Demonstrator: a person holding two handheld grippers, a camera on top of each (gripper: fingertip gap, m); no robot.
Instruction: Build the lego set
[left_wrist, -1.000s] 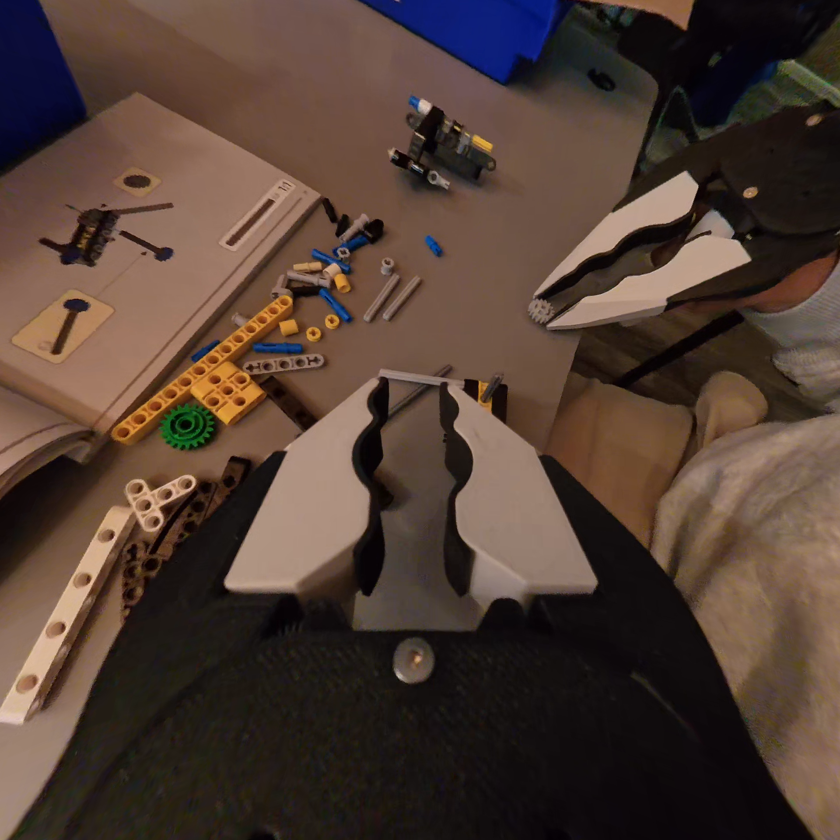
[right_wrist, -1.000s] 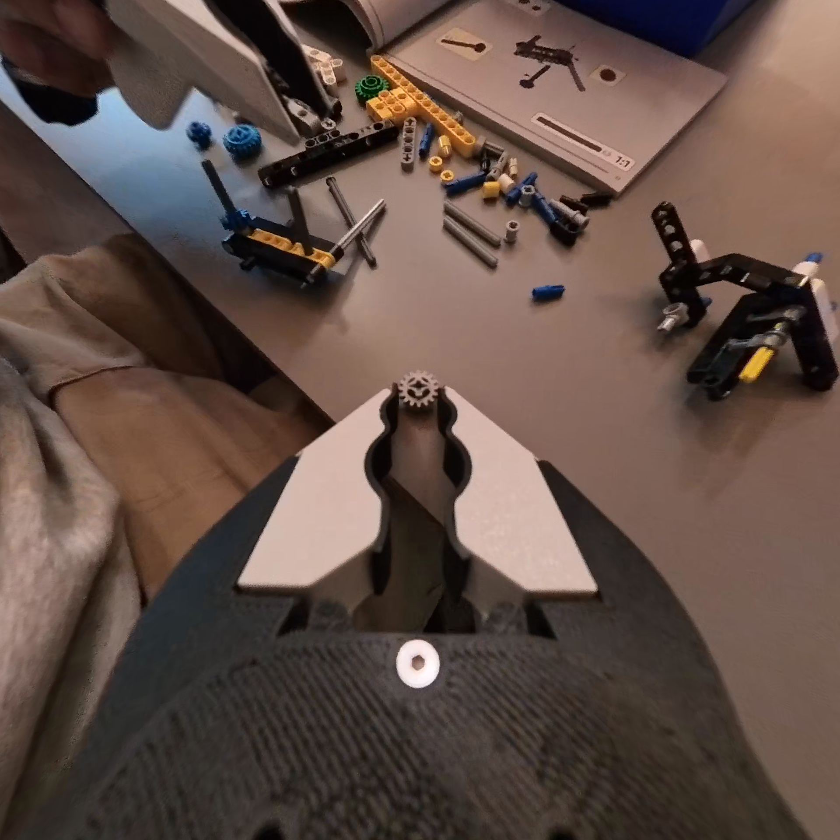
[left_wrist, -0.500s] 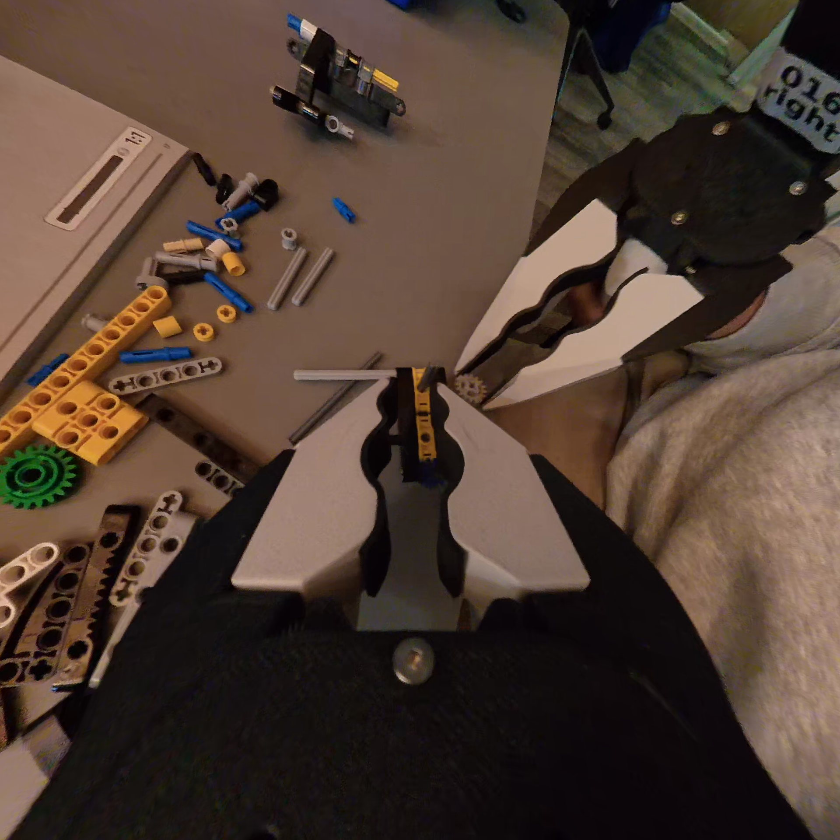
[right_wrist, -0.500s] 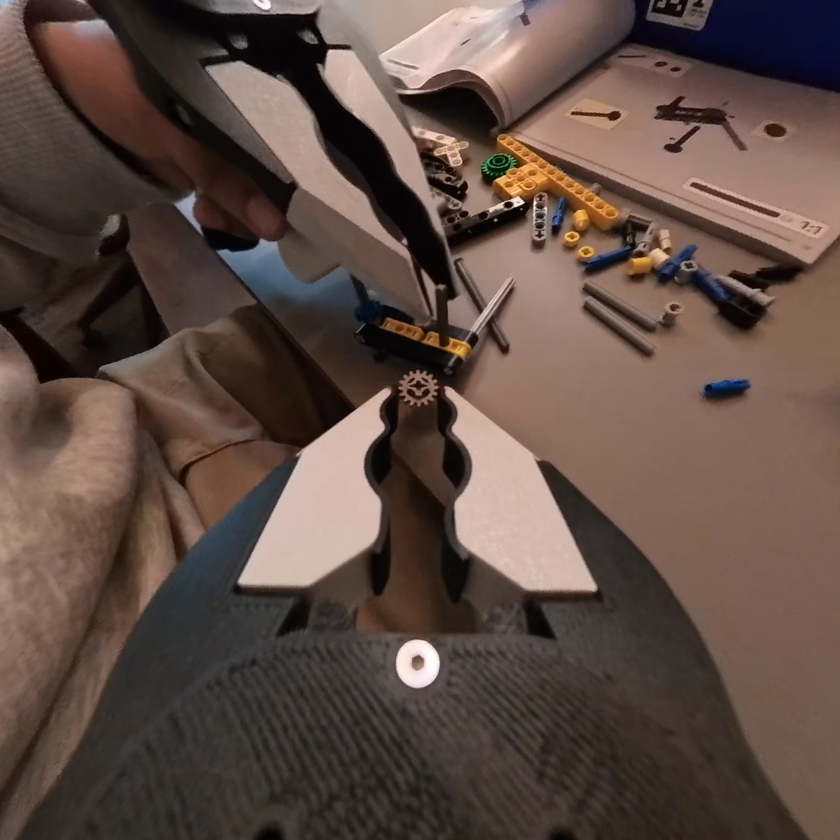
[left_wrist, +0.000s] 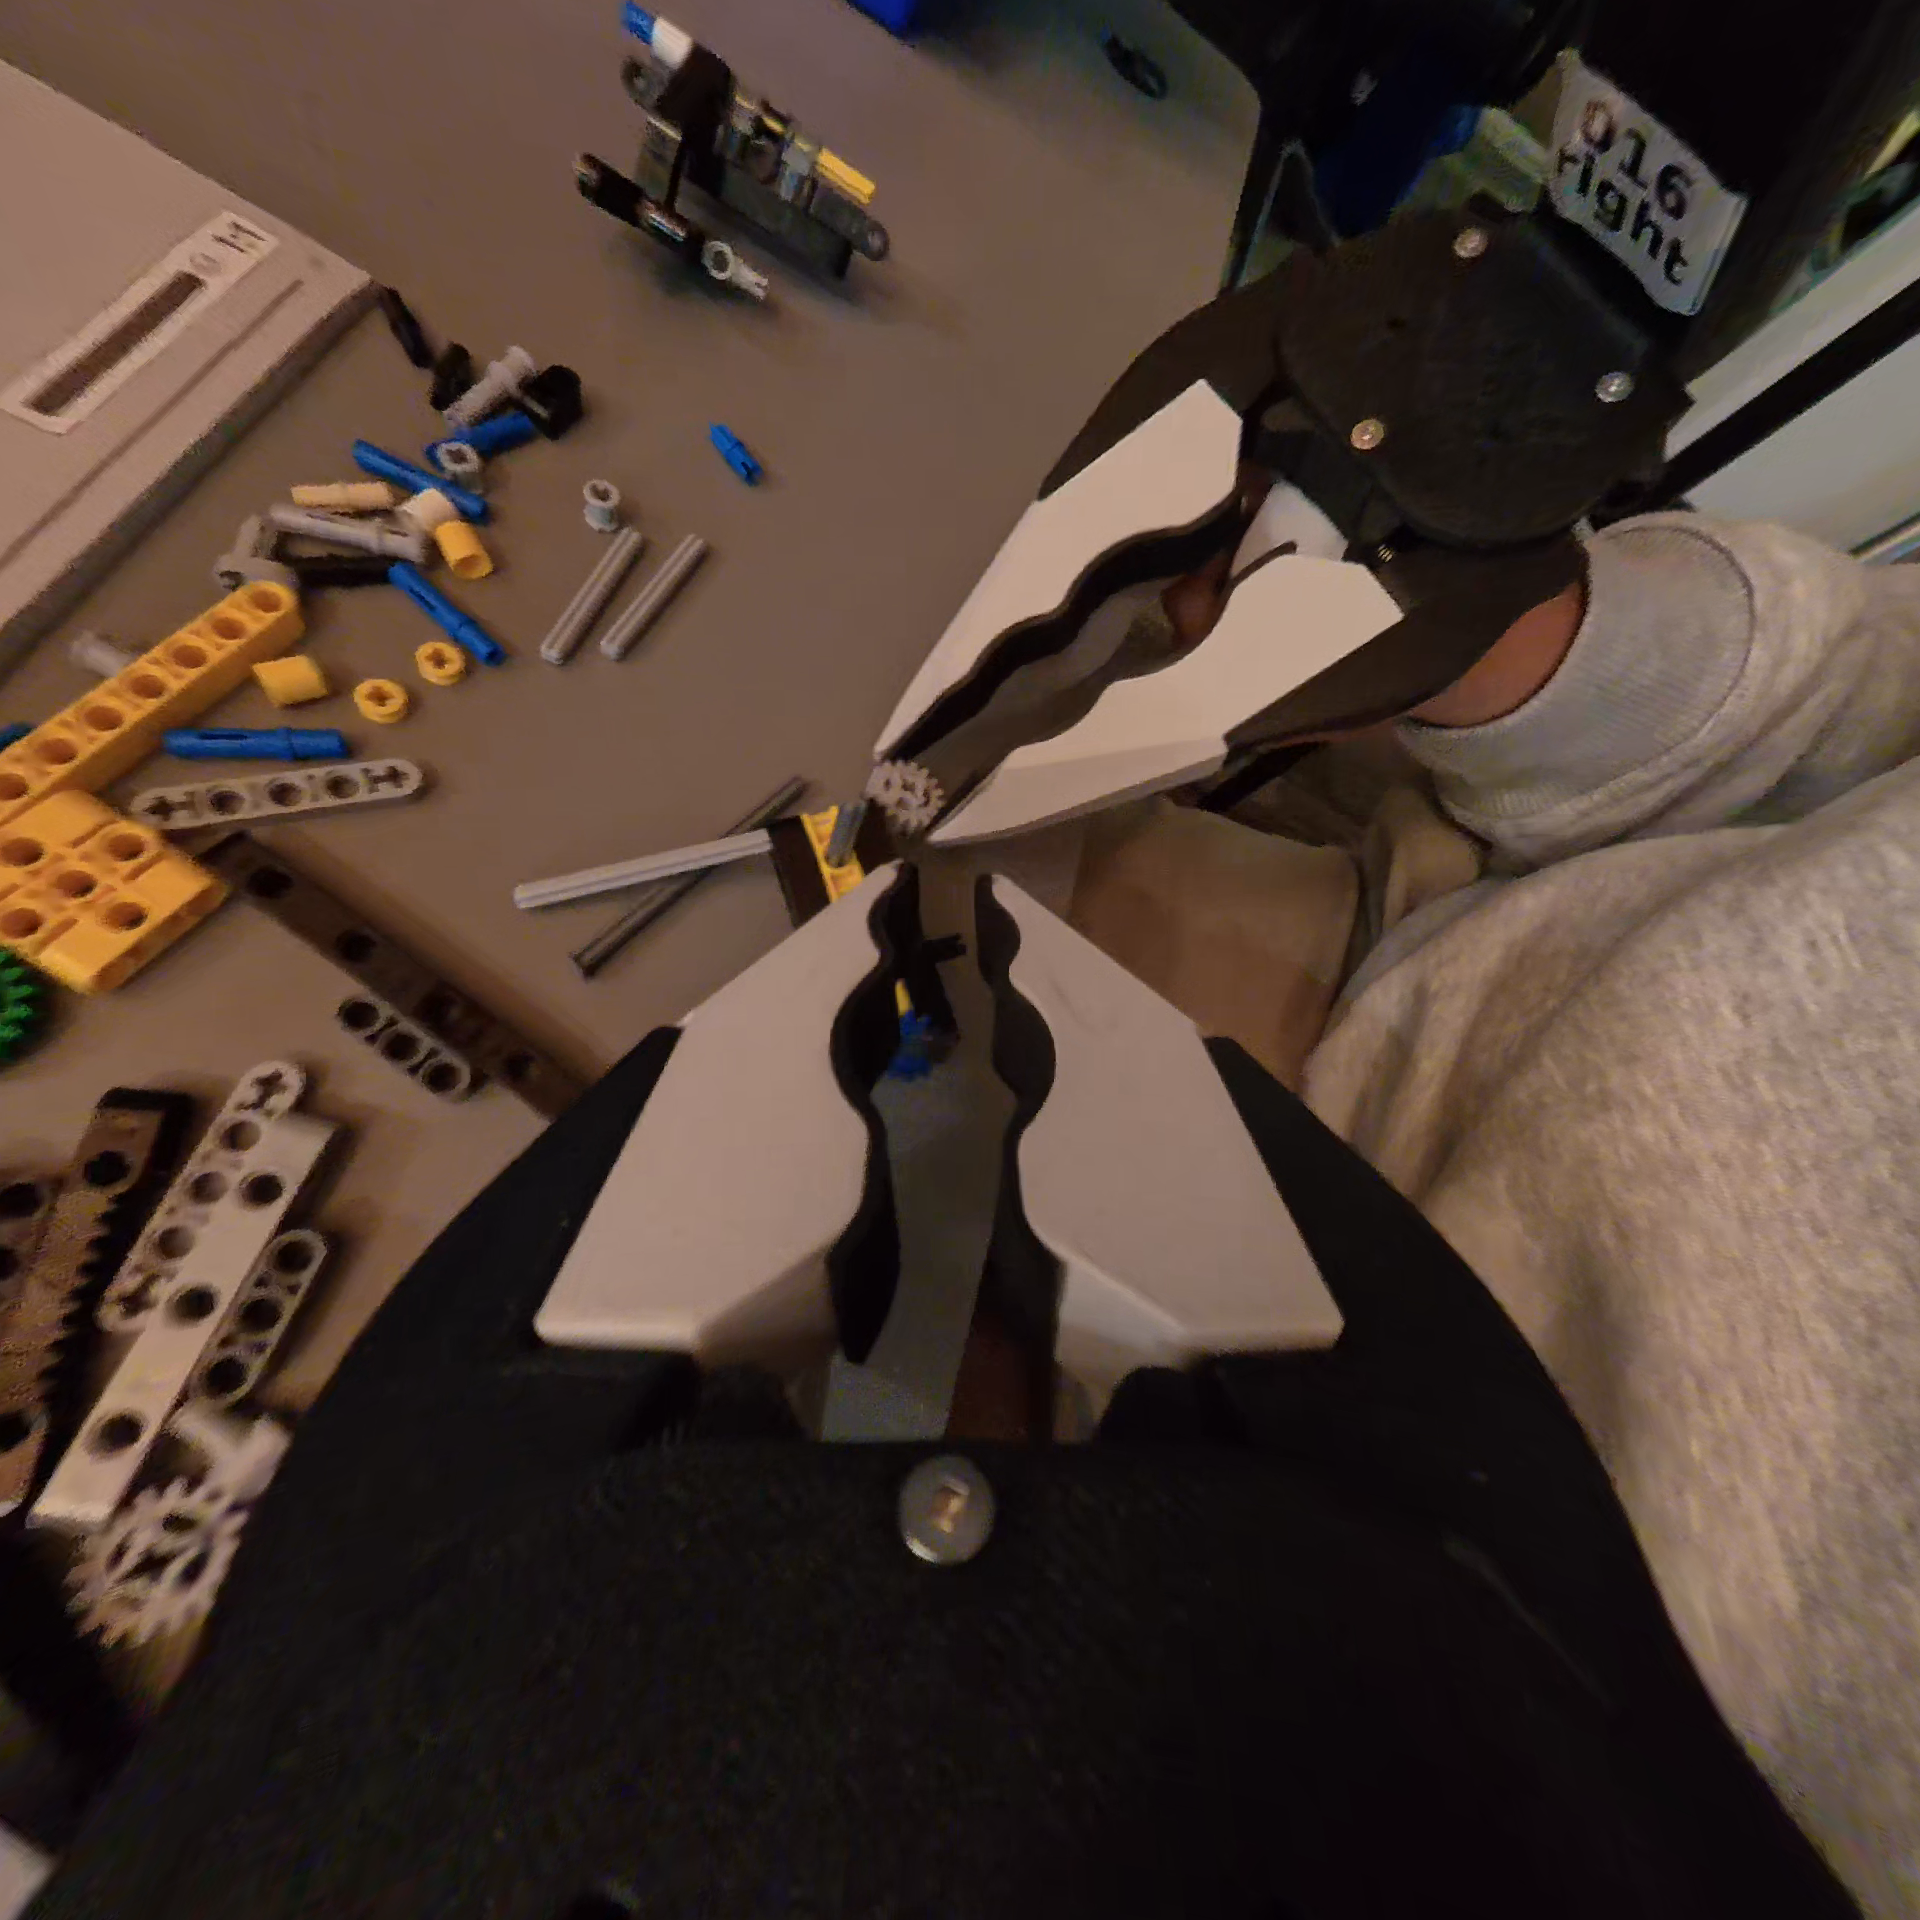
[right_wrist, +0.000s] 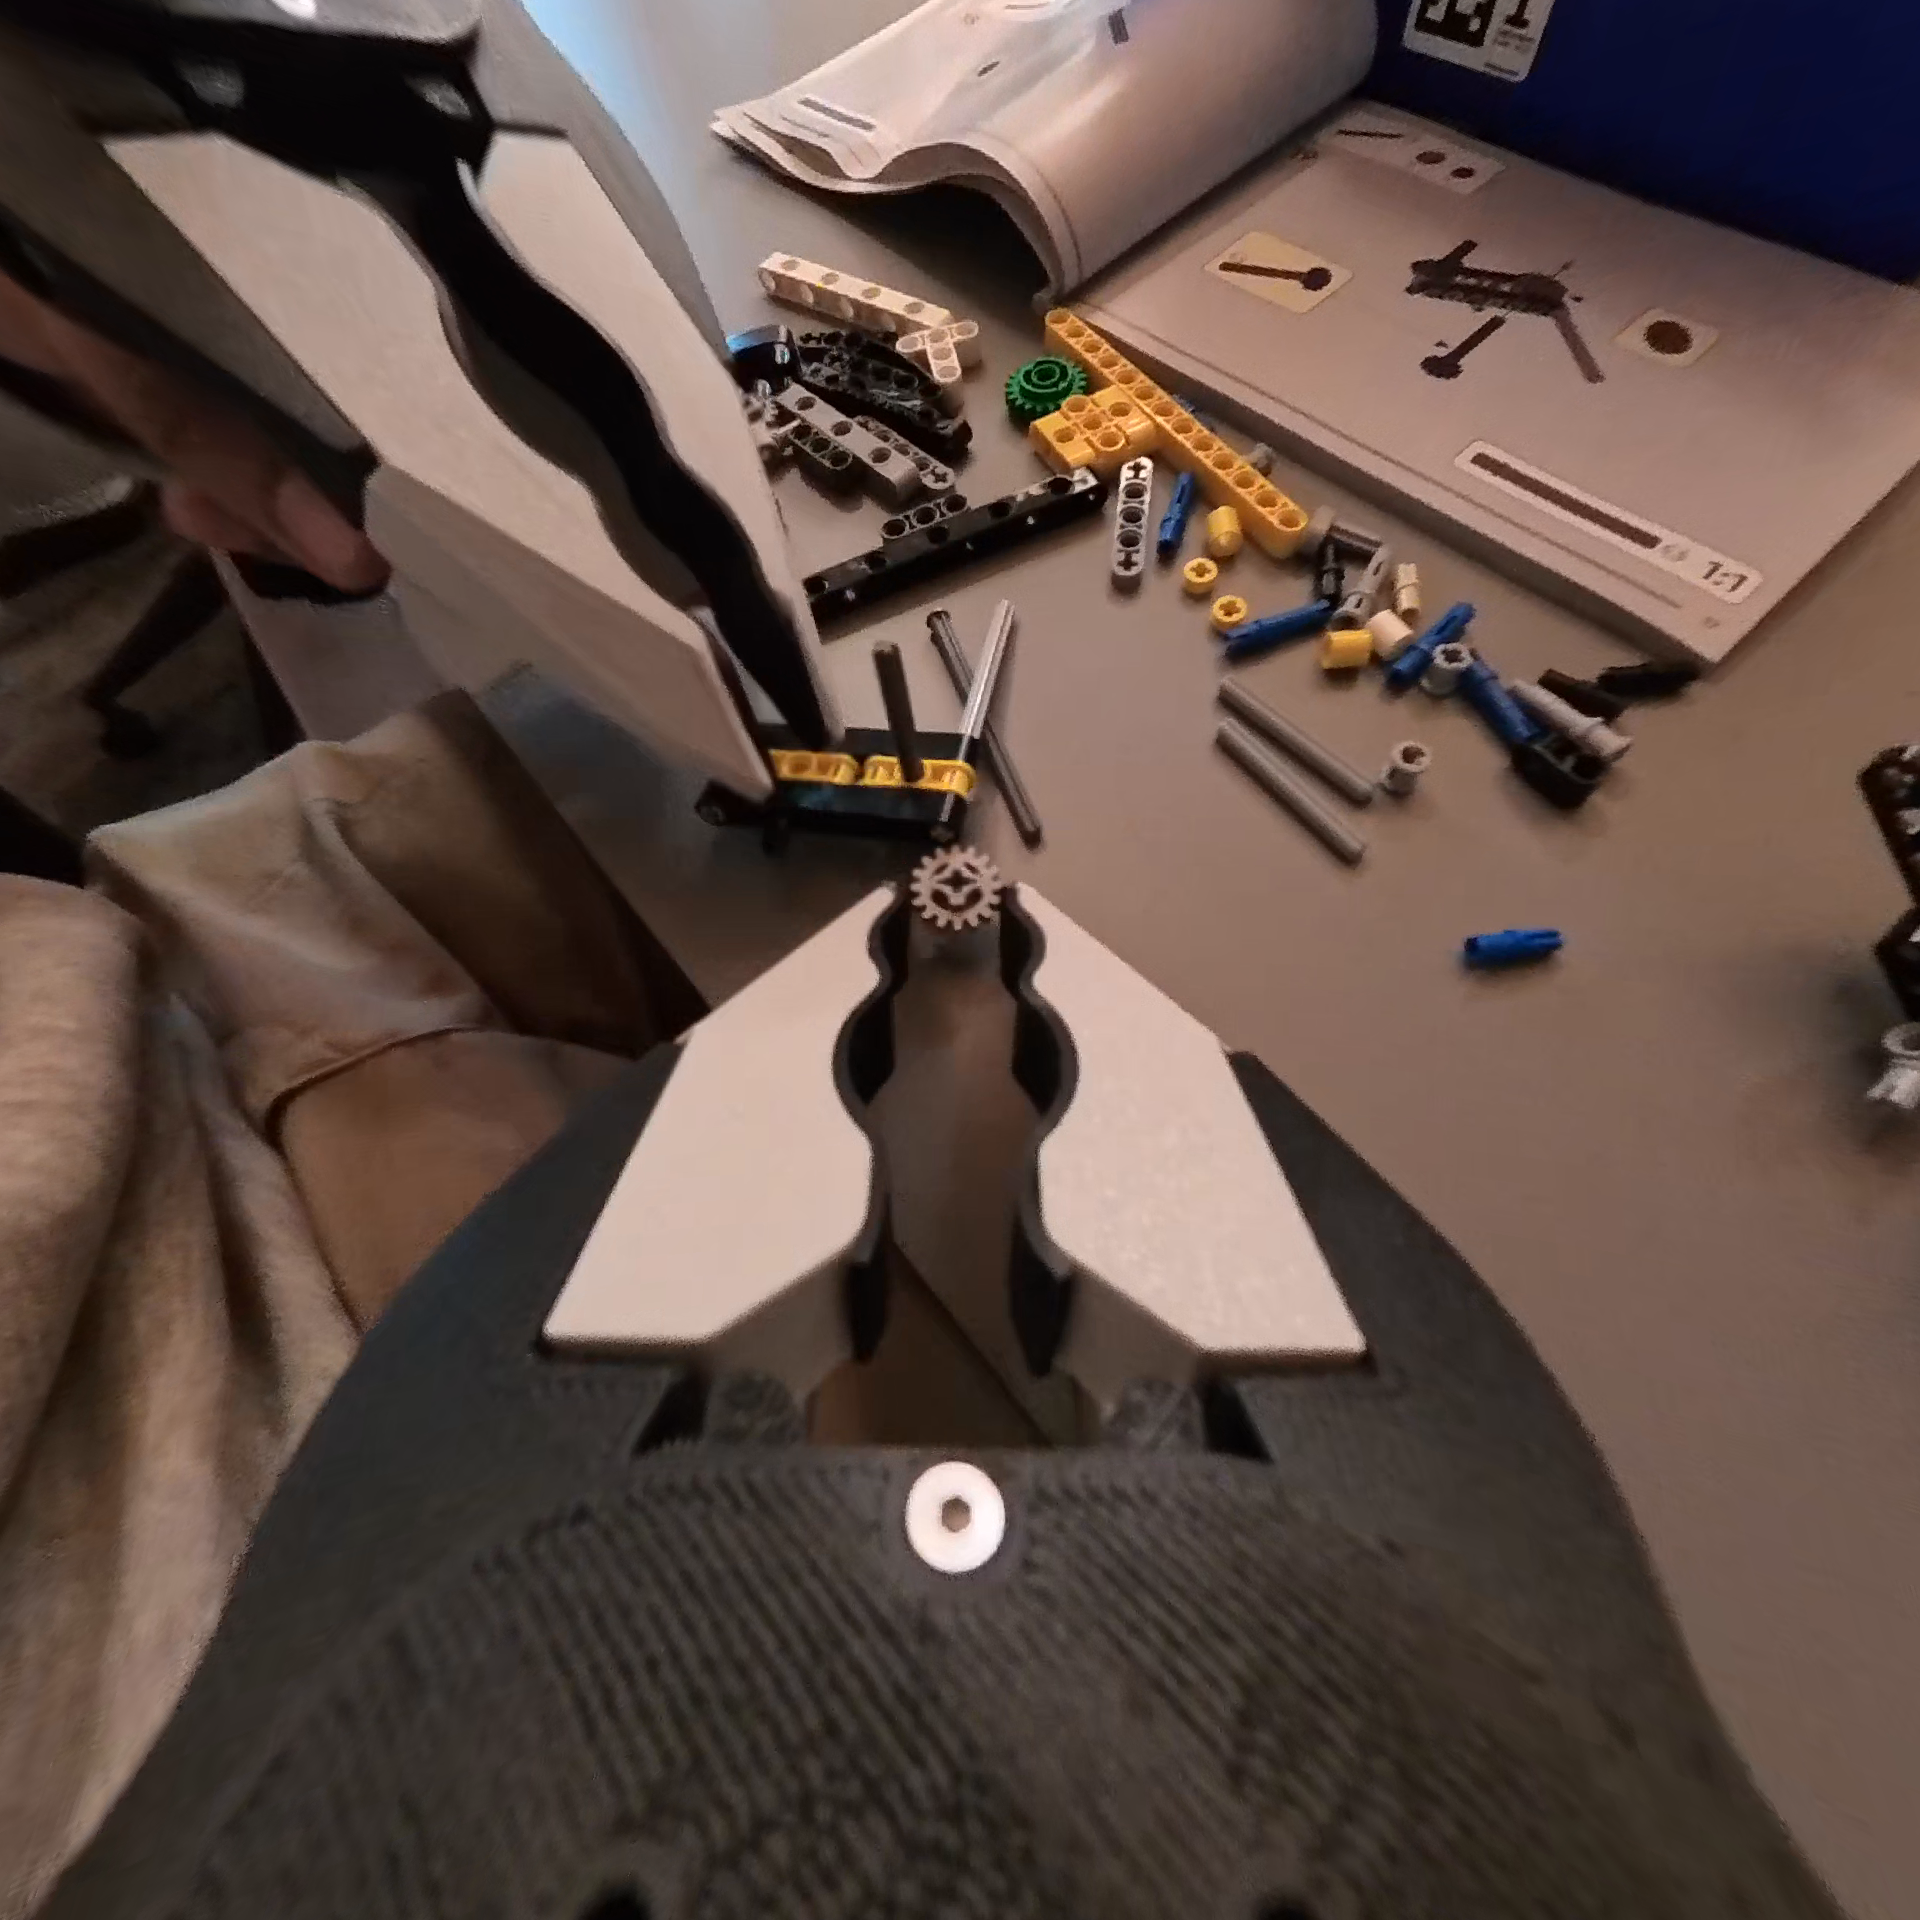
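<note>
At the desk's near edge, the left gripper (right_wrist: 774, 764) clamps one end of the small black-and-yellow assembly (right_wrist: 873, 779). The right gripper (right_wrist: 956, 914) pinches a little grey gear (right_wrist: 954, 886) by its rim, just beside the assembly's upright rod (right_wrist: 896, 707). Both look light, stiff and slippery; gripping the rim should leave the hole free.

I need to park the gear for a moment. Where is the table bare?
Bare table lies right of the right gripper, between the lone blue pin and the near edge. Crowded: the loose parts below the instruction booklet, and around the yellow-and-black assembly.
</note>
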